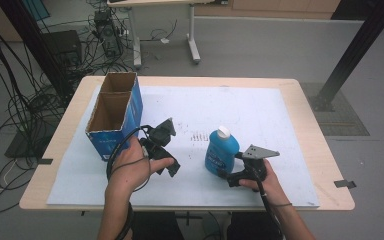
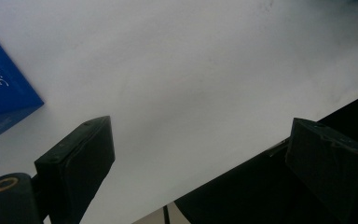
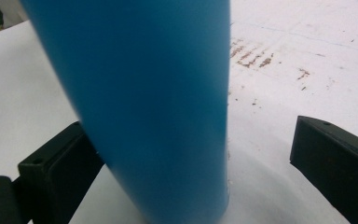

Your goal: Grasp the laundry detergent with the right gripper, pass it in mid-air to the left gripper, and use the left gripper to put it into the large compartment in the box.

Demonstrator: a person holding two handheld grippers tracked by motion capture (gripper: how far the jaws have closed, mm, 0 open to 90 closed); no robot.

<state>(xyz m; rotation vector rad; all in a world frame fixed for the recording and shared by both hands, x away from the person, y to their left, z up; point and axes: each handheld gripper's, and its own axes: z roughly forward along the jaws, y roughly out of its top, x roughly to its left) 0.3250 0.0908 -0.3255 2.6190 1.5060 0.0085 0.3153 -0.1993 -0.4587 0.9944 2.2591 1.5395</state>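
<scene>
**Blue bottle standing between your right jaws, left gripper idling near the front edge**

You are holding the right gripper (image 1: 232, 172) against the near side of the blue bottle (image 1: 222, 152), which is standing upright on the white sheet (image 1: 260, 110) a little right of the table's middle. In the right gripper view the bottle (image 3: 158, 107) is sitting between the spread jaws: its wall is lying against or just beside the left pad, while the right pad is standing well apart from it, so nothing is being pinched yet. Whether the left pad is actually touching is hard to tell, since the bottle is blurred and cut off at the top of that view.

You are keeping the left gripper (image 1: 167, 162) low over the sheet with its jaws spread wide and nothing between them. In the left gripper view the sheet's front edge is running just under the right jaw, and a corner of the blue carton (image 2: 0, 88) is showing at the left.

The carton (image 1: 116, 115) is standing open-topped near the table's left edge, just beside your left hand (image 1: 132, 167). Open sheet is lying behind and right of the bottle; the brown marks (image 1: 197, 136) are sitting just left of it.
</scene>
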